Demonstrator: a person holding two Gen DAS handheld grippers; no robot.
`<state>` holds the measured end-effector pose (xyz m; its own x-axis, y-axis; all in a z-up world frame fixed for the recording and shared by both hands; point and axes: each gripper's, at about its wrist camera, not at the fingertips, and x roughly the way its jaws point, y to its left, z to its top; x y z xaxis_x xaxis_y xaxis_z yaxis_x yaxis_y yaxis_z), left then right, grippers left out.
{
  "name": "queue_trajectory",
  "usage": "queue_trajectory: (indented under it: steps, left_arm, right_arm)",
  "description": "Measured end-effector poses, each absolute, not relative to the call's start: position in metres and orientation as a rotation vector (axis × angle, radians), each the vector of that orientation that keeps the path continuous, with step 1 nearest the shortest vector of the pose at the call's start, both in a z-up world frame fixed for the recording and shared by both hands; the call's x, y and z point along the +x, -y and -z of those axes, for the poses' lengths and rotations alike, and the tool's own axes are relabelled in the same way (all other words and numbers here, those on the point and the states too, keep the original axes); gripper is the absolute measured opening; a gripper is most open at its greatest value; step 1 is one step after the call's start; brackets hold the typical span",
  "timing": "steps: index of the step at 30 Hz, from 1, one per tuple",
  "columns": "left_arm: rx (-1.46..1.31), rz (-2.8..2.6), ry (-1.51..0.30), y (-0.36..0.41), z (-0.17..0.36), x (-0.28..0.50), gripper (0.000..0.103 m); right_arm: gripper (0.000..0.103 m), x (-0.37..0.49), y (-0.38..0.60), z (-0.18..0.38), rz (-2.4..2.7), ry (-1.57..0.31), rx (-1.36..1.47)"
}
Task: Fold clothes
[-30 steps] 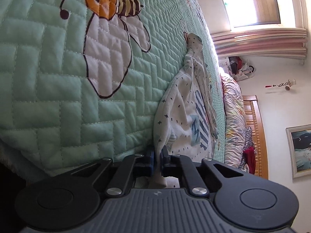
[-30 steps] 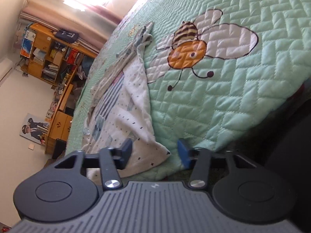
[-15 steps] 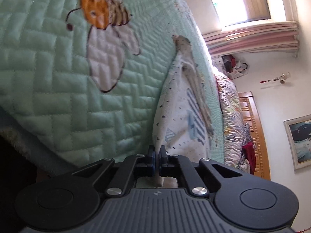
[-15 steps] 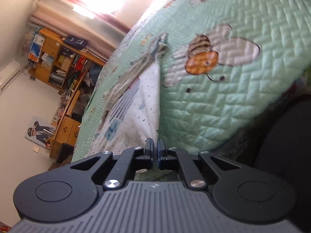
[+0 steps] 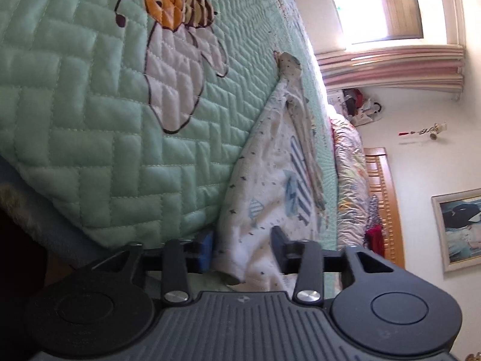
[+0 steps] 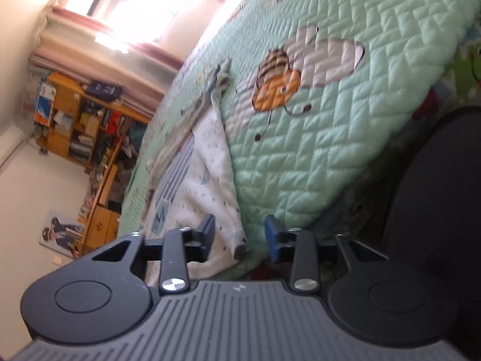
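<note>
With both sets of jaws opening, the white patterned garment is left lying limp on the green quilt, its hem corners loose inside the left gripper and right gripper, soft, light and best pinched at the corners.

White soft-knit garment with small dark speckle print and blue-and-white striped patches, lying flat and stretched lengthwise on the mint-green quilted bedspread. Far end bunched into a narrow twisted strip, tip resting just beside the embroidered orange bee. Near hem reaches the bed edge; one near corner curls slightly over it. Same garment in right wrist view, long side edge straight against the quilt
</note>
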<state>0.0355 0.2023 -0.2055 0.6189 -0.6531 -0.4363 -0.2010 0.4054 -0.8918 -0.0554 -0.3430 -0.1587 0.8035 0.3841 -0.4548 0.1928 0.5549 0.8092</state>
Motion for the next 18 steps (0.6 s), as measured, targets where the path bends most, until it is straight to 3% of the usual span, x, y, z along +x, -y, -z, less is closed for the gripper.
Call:
queue_trajectory:
  steps: [3, 9, 18]
  left_arm:
    - [-1.132, 0.353, -0.881, -0.199, 0.199, 0.034, 0.079]
    - [-1.088, 0.351, -0.880, -0.192, 0.192, 0.033, 0.085]
    - [-1.092, 0.366, -0.874, -0.189, 0.194, 0.039, 0.094]
  right_arm:
    - [0.051, -0.059, 0.348, 0.151, -0.108, -0.604, 0.962]
    - [0.060, -0.046, 0.359, 0.152, -0.130, -0.618, 0.965]
    - [0.060, -0.014, 0.341, 0.161, -0.248, -0.722, 0.924]
